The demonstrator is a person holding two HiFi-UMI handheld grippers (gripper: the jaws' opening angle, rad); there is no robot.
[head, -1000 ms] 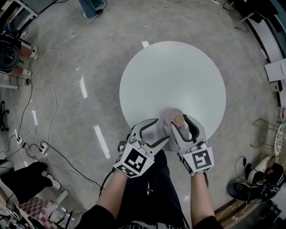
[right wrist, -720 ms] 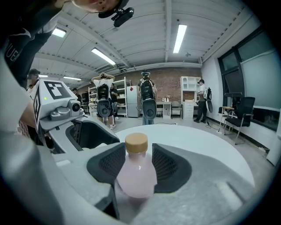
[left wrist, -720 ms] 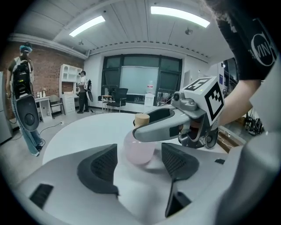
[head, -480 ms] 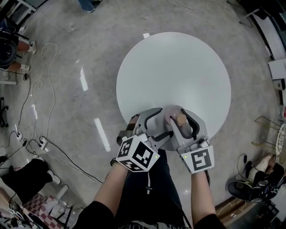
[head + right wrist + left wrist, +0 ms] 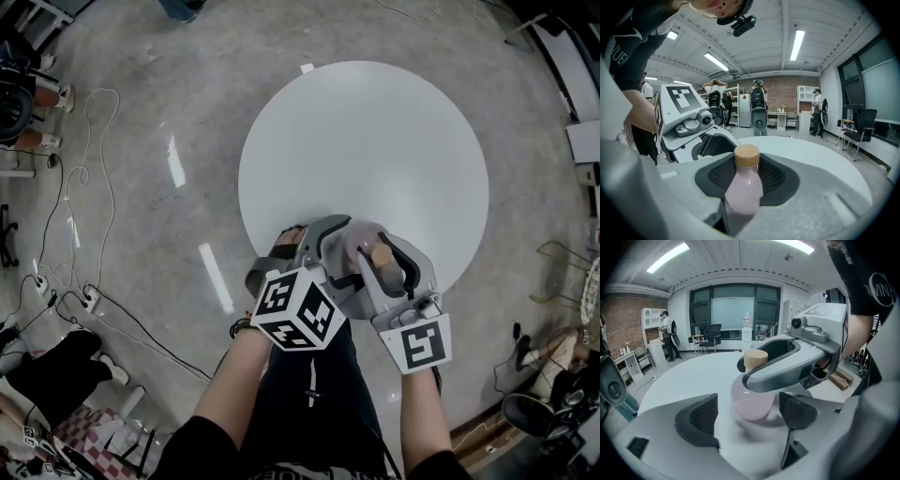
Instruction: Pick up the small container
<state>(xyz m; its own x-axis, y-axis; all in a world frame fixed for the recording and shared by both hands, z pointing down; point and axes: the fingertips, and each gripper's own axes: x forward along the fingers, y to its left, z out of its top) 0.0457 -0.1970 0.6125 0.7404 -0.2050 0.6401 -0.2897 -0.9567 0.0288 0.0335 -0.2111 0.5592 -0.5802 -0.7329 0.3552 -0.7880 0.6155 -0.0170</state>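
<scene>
Holding left gripper (image 5: 319, 246) and right gripper (image 5: 382, 264) side by side over near edge of round white table (image 5: 366, 141), marker cubes (image 5: 295, 317) facing up

Having small bottle (image 5: 377, 251), pink with tan cap, between the right gripper's jaws at that near edge; closing those jaws around it, not clearly clamping it

Opening the left gripper's jaws wide, with both pads clear of the bottle

Getting only the cap and a bit of pink from head view, with grey jaws covering the rest; also getting floor cables (image 5: 94, 187) and a forearm (image 5: 239, 384), seen in no other view

Looking along left gripper (image 5: 749, 414) in its own view: finding the bottle (image 5: 752, 401) ahead between the two dark pads (image 5: 701, 418) with gaps on both sides, one jaw of the right gripper (image 5: 797, 364) crossing its neck, cap poking above; blurring under the base, so not telling if resting on table (image 5: 679, 380) or just off it

Looking along right gripper (image 5: 736, 206) in its own view: finding the bottle (image 5: 743, 187) right in front of the far dark pad (image 5: 776, 180), near jaw covering its base, so not confirming contact; catching left gripper (image 5: 689, 124) just beside, at left

Picking up people (image 5: 818, 110) standing far back only in the gripper views
</scene>
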